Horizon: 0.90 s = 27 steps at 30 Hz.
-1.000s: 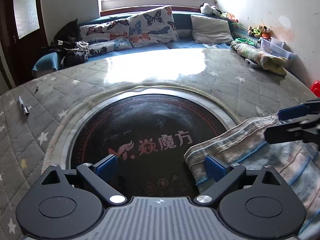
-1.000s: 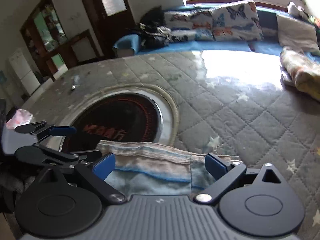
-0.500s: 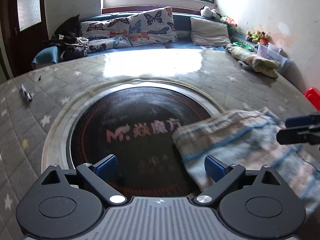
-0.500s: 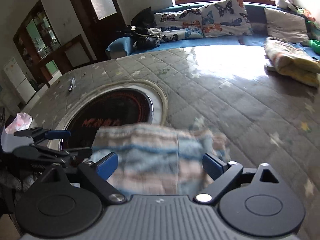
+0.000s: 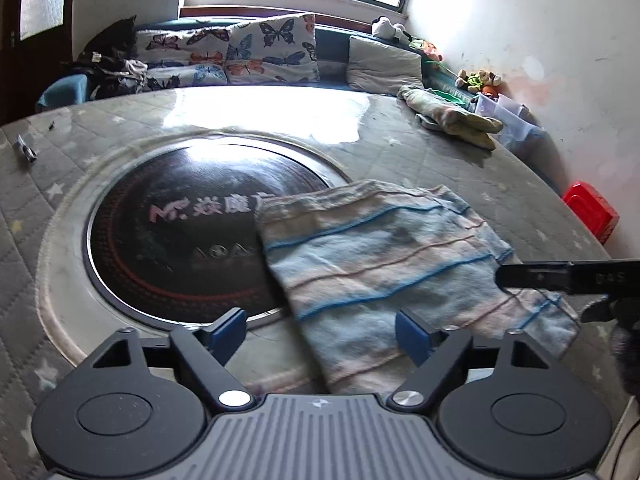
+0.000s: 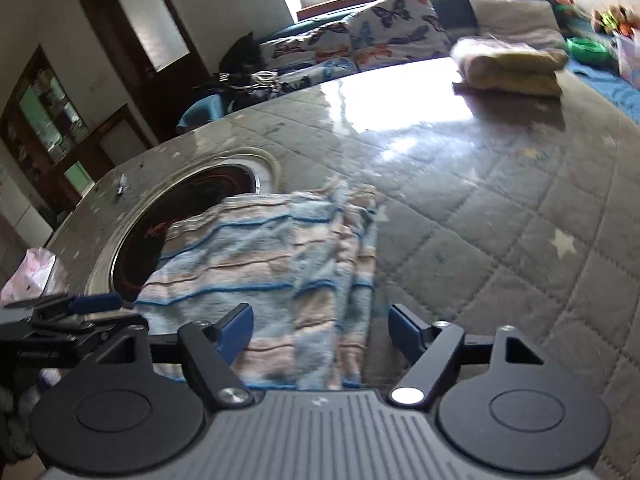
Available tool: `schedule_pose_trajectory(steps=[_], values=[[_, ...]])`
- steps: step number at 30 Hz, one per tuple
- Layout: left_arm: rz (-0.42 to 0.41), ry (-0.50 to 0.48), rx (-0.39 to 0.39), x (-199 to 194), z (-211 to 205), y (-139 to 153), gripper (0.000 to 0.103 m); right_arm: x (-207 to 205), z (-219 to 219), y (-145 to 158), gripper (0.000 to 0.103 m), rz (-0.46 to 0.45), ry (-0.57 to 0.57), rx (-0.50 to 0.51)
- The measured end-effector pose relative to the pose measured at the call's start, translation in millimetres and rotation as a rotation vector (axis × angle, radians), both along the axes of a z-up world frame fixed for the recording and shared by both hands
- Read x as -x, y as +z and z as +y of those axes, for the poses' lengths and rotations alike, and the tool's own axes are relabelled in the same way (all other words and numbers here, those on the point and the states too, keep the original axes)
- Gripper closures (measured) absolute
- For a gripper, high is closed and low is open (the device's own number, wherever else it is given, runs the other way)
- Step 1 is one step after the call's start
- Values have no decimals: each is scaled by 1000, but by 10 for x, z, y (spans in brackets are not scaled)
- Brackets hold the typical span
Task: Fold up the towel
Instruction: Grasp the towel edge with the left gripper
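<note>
Left view: my left gripper (image 5: pixel 320 330) hangs spread wide, nothing in it, over the towel (image 5: pixel 384 256) lying doubled at lower center-right, half across the dark round plate (image 5: pixel 172 232). Right view: right gripper (image 6: pixel 320 332) gapes too, towel (image 6: pixel 272 264) center-left. Soft, light, floppy stuff; I'd pinch the near corners.

Black round hotplate (image 5: pixel 180 236) set in the desk carries pale pink print: a logo like "Mr." then Chinese characters "焱魔", the next character cut off by the towel (image 5: pixel 384 264). Small triangle icons below, unreadable. Right gripper (image 5: pixel 560 276) arm shows faint letters, maybe "DAS". In the right wrist view the print is blurred.
</note>
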State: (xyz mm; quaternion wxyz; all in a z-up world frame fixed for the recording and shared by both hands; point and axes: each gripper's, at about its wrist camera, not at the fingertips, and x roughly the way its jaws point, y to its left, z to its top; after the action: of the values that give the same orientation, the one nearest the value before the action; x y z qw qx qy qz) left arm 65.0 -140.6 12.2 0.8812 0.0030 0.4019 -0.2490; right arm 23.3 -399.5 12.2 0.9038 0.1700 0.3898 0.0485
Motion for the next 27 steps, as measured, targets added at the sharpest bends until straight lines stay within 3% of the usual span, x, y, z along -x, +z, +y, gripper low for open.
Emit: schedule_pose_trajectory(steps=[3, 8, 10, 20, 25, 27], values=[[23, 8, 9, 1, -36, -24, 30, -24, 12, -24, 32, -11, -8, -1], [32, 31, 25, 17, -30, -24, 36, -37, 77, -52, 47, -29, 4, 13], [42, 43, 40, 13, -18, -20, 42, -37, 66, -68, 64, -26, 11, -20], [90, 96, 95, -34, 22, -4, 62, -31, 40, -110, 64, -37, -8, -71], [110, 123, 128, -61, 54, 9, 82, 7, -11, -138, 83, -47, -28, -119], [114, 125, 142, -71, 76, 24, 87, 33, -34, -142, 85, -55, -42, -141]])
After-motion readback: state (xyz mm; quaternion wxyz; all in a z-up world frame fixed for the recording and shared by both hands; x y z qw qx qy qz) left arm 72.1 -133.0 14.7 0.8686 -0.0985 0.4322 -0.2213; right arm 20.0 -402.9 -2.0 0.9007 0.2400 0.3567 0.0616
